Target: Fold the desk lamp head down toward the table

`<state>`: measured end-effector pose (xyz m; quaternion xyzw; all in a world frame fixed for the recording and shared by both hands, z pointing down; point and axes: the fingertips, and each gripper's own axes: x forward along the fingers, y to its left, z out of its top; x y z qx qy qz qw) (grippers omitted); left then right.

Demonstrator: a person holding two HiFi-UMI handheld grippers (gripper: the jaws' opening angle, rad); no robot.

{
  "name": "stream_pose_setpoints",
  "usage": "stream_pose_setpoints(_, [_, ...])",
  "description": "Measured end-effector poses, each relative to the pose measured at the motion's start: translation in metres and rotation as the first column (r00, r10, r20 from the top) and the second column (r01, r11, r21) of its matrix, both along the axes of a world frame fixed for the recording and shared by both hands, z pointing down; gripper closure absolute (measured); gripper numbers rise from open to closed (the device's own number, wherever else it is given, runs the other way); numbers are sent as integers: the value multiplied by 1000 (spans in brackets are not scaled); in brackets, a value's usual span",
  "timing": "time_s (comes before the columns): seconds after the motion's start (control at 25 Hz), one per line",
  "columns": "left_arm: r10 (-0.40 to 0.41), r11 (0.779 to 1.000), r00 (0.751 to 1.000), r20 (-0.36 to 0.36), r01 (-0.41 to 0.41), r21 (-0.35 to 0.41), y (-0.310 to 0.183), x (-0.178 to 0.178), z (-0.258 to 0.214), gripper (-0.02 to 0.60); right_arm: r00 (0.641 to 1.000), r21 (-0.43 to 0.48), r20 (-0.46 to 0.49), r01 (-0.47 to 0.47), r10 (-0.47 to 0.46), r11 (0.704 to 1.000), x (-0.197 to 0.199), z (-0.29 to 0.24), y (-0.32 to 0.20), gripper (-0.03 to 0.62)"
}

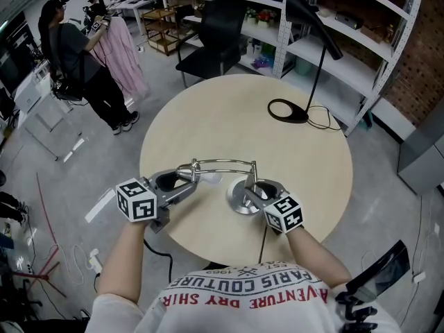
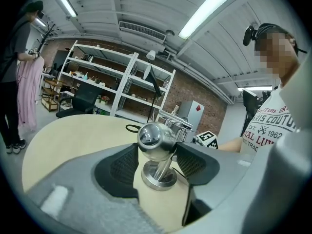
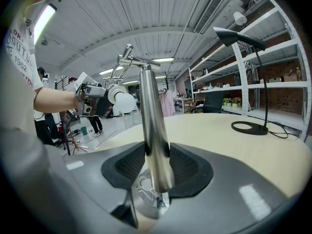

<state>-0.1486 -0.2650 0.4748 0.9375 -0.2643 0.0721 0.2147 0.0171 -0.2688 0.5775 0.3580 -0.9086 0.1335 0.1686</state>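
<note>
Desk lamp [image 1: 223,164] stands on the bench [image 1: 229,109] between my claws: right claw [image 3: 157,162] clamps its pole [image 3: 150,116] just above the base [image 3: 144,200]; left claw [image 2: 157,154] seems closed on the head [image 2: 155,139].

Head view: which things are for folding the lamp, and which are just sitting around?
For the job: silver lamp head, gripped by the left gripper; silver lamp post, gripped by the right gripper; round table.
Just around: black lamp, office chair, shelves, person holding pink cloth.
</note>
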Motion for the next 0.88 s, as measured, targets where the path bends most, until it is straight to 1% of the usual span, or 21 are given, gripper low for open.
stream_pose_setpoints(0.48, [2, 999, 1000, -8, -2, -50, 1, 0, 19, 339, 1000, -4, 11, 1, -1, 1000, -1, 1, 1, 439])
stream_pose_setpoints(0.88, [0, 996, 1000, -30, -2, -84, 2, 3, 31, 337, 1000, -6, 17, 0, 0, 1000, 0, 0, 2, 437])
